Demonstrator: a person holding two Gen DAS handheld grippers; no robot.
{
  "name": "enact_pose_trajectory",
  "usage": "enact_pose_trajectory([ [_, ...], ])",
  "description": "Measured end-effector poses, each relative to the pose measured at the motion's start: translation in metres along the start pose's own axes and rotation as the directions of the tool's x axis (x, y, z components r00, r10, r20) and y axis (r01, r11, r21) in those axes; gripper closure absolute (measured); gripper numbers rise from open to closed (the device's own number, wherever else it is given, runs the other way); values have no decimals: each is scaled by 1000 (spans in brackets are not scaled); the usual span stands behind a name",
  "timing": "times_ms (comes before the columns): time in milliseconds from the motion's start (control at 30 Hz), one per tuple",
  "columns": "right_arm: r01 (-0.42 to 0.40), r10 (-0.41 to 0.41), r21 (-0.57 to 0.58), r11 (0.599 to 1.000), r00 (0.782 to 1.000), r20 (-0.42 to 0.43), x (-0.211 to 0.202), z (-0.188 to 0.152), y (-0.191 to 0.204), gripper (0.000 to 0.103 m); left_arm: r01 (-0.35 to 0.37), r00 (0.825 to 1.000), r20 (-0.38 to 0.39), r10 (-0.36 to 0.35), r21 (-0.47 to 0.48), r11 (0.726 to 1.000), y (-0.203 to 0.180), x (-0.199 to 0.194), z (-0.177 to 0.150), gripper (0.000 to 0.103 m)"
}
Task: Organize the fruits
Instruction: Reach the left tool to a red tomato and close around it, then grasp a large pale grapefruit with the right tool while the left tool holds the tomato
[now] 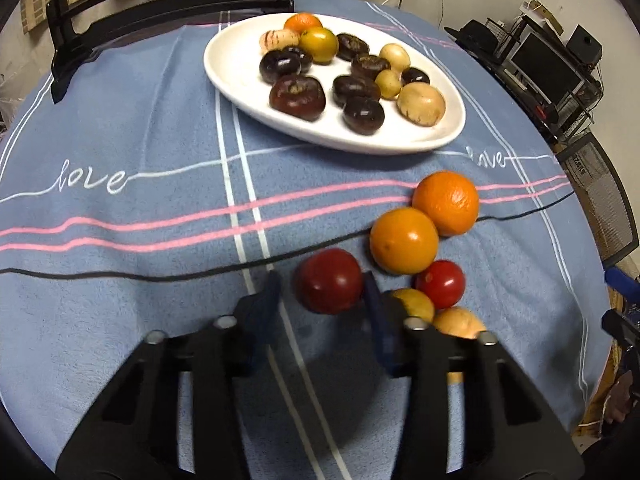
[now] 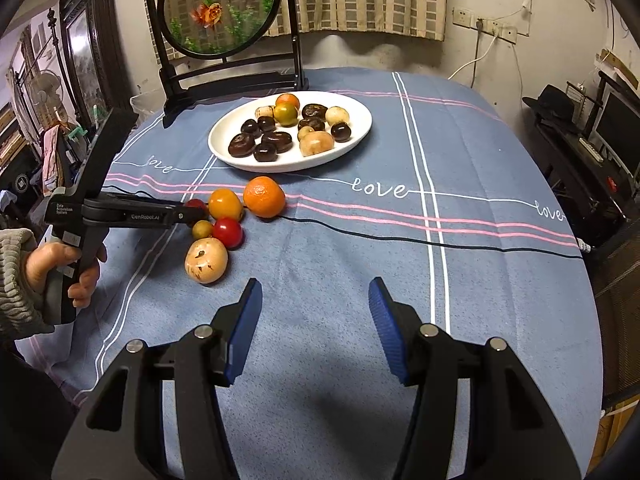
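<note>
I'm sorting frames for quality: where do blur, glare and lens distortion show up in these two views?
Left wrist view: the left gripper and the red fruit between its fingers are smeared, the plate less so; edges bend. Right wrist view: sharp, the right gripper casts a soft shadow on the tablecloth, small highlights on the dark fruit, strong fisheye curve.

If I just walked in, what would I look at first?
Probably the big white plate at the far side of the blue tablecloth, full of dark, yellow and orange fruits. Next, the bright loose fruits nearer the front, where the left claw sits around a dark red tomato. Behind the plate stands a round goldfish screen.
</note>
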State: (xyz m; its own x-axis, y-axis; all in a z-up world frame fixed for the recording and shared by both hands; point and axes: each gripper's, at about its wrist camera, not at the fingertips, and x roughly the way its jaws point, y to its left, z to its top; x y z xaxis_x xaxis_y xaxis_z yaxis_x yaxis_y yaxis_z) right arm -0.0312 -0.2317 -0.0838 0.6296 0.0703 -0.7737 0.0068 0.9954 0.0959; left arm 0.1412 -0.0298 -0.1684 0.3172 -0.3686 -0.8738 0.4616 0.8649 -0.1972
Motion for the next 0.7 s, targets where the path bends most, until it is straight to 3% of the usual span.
enact_pose_trajectory([
  [133,-6,6,-20,1000,1000,4,0,3,4,47,4,1000,1,-4,-32,999,13,-8,-5,73],
  [333,-72,72,-45,996,997,-10,13,11,12,47,-82,996,24,84,-83,993,42,-48,-41,73],
  [467,-150,147,-77,986,988,-46,34,19,28,47,-159,987,12,161,-95,983,51,-66,-78,73],
  [700,-244,221,-159,957,964,-149,76,25,71,47,-183,983,6,186,-149,972,59,-81,-114,73],
])
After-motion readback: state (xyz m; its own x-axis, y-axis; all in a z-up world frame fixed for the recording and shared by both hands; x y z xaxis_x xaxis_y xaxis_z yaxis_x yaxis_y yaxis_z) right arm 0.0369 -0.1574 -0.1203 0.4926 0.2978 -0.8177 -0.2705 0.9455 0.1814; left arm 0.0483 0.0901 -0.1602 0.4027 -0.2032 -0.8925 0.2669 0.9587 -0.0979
